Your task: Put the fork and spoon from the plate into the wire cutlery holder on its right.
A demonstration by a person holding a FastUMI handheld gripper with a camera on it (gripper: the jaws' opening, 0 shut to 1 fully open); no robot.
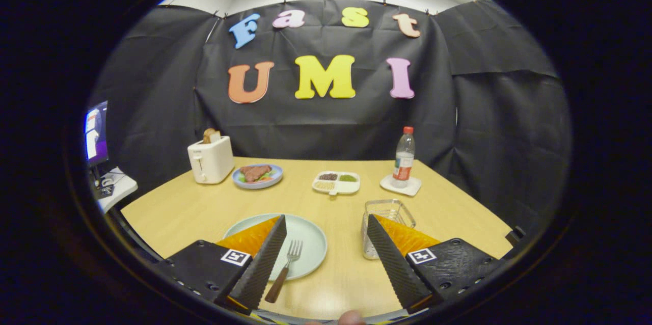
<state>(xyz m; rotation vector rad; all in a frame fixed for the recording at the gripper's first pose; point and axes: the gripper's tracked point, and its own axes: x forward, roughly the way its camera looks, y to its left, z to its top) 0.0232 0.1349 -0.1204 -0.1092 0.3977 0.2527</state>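
A pale green plate (305, 236) lies on the wooden table, partly under my left finger. A fork (286, 269) with a brown handle rests on the plate's right part, its tines pointing away from me and its handle reaching over the near rim. It lies just inside my left finger (265, 259). The wire cutlery holder (388, 215) stands to the right of the plate, behind my right finger (392, 259), which hides part of it. My gripper (327, 225) is open and holds nothing. Whether a spoon is in the holder or under a finger, I cannot tell.
Far across the table stand a white toaster (210, 159) with bread, a blue plate (257, 176) of food, a white divided dish (336, 182) and a water bottle (404, 158) on a white coaster. A screen (96, 134) sits off the left edge.
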